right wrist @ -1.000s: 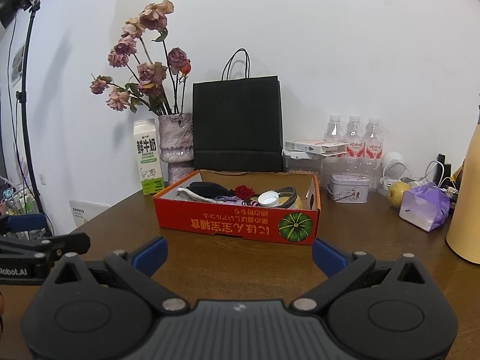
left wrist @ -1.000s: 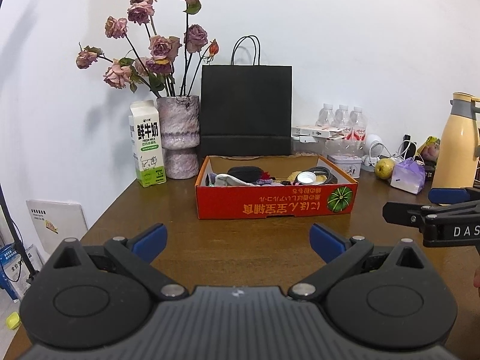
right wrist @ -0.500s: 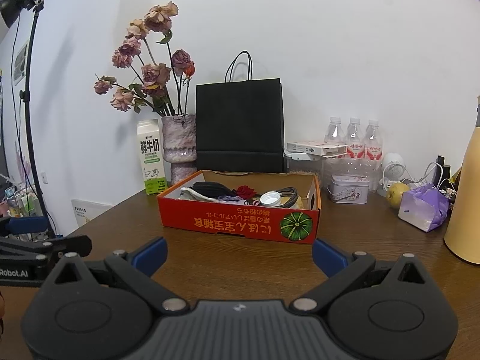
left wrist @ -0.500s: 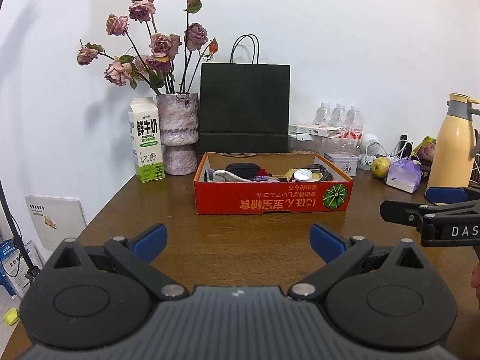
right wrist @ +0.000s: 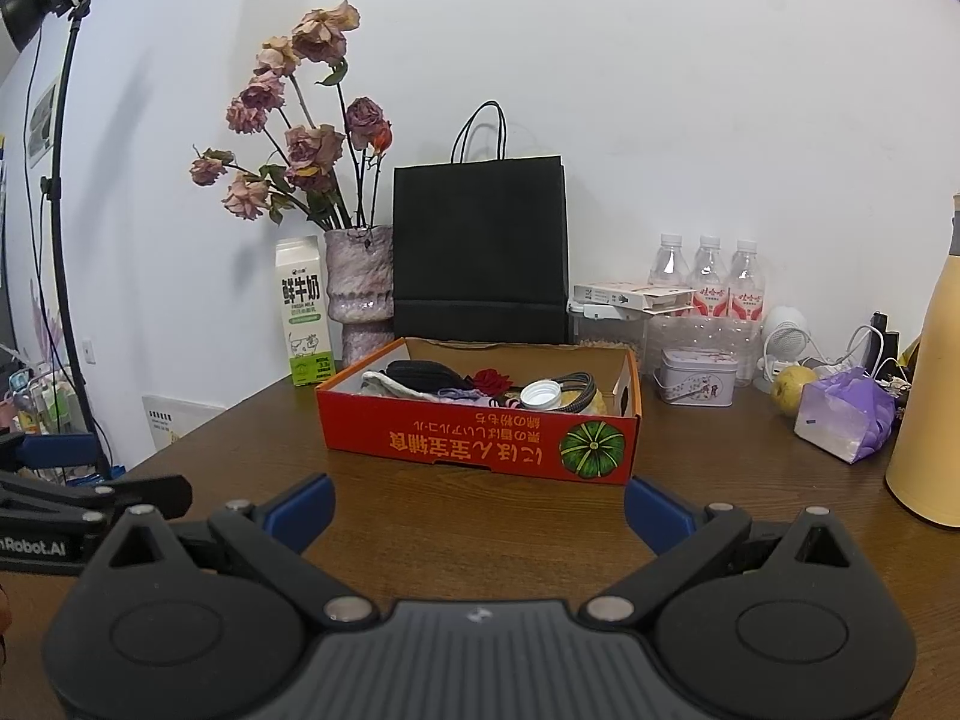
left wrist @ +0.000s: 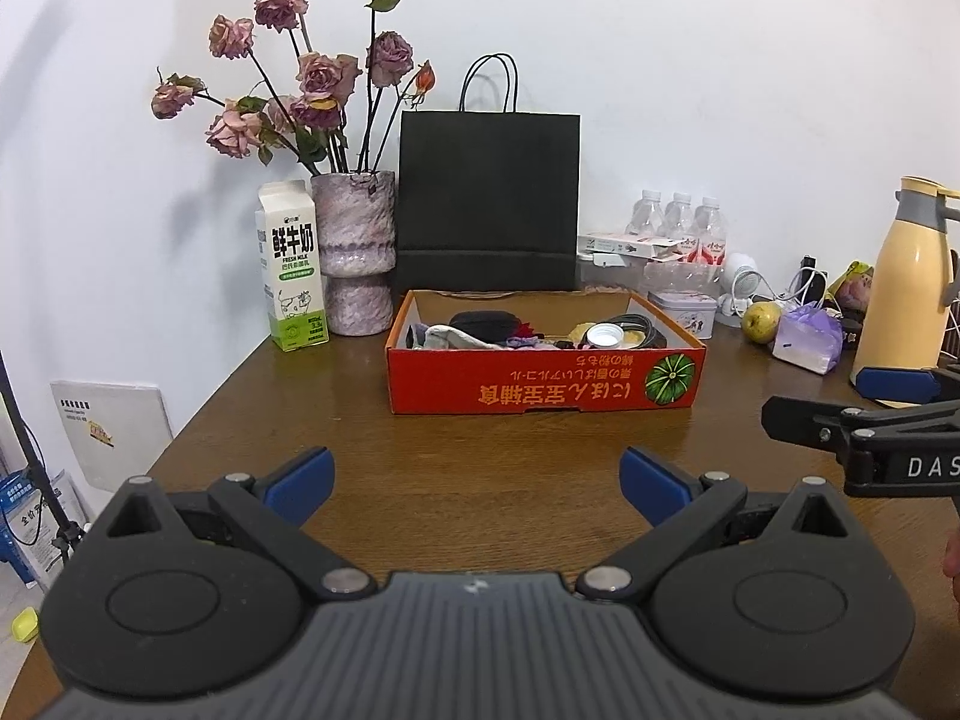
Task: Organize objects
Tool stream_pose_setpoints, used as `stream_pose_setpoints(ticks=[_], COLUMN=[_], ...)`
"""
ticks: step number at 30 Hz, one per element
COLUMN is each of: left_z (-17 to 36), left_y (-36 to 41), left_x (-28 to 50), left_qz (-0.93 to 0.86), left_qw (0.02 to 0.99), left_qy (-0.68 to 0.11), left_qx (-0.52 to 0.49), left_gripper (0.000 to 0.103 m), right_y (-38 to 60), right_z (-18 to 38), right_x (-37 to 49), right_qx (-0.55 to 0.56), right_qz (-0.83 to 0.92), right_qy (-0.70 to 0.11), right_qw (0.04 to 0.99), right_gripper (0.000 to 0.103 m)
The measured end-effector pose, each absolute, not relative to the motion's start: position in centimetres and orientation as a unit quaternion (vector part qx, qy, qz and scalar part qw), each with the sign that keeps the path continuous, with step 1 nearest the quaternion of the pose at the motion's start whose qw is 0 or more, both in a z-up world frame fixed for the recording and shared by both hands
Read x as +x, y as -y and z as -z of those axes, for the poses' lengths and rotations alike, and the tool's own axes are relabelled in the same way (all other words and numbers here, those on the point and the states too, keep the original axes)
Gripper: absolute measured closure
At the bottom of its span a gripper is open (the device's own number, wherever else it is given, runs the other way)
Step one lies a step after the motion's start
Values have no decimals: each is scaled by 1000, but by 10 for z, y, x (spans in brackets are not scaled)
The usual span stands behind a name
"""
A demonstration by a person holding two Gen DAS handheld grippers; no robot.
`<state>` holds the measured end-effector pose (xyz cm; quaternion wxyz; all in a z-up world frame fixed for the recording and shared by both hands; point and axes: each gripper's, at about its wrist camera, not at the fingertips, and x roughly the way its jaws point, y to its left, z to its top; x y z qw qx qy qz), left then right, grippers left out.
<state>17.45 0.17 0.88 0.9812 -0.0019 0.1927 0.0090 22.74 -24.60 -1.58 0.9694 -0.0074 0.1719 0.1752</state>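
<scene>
A red cardboard box (left wrist: 543, 384) (right wrist: 474, 441) with a pumpkin picture sits mid-table. It holds a black pouch (left wrist: 483, 321), a white cloth (right wrist: 393, 385), a red flower (right wrist: 492, 380), a white-capped jar (right wrist: 540, 394) and a black cable (right wrist: 579, 390). My left gripper (left wrist: 477, 477) is open over bare wood well short of the box, nothing between its blue fingertips. My right gripper (right wrist: 477, 507) is open too, empty, just in front of the box. Each gripper shows at the edge of the other's view.
Behind the box stand a milk carton (left wrist: 292, 291), a vase of dried roses (left wrist: 355, 252) and a black paper bag (left wrist: 489, 204). To the right are water bottles (right wrist: 708, 276), a tin (right wrist: 699, 375), a pear (right wrist: 792, 381), a purple packet (right wrist: 846, 414) and a yellow flask (left wrist: 906, 300).
Both grippers have drawn back a little from the box and risen slightly; the box looks smaller and farther. Both stay open and empty.
</scene>
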Motion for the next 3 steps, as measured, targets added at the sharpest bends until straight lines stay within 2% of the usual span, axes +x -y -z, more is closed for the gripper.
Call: stream_pose_setpoints(ticks=[3], left_z=[-9], left_y=[-2], left_x=[175], left_qz=[-6], left_qw=[981], left_qy=[-193], left_qx=[-2], left_gripper=[0], right_y=[246], right_z=[16], right_x=[227], right_qx=[-8], right_qz=[-175], right_qy=[-172], right_qw=[969], right_gripper=[0])
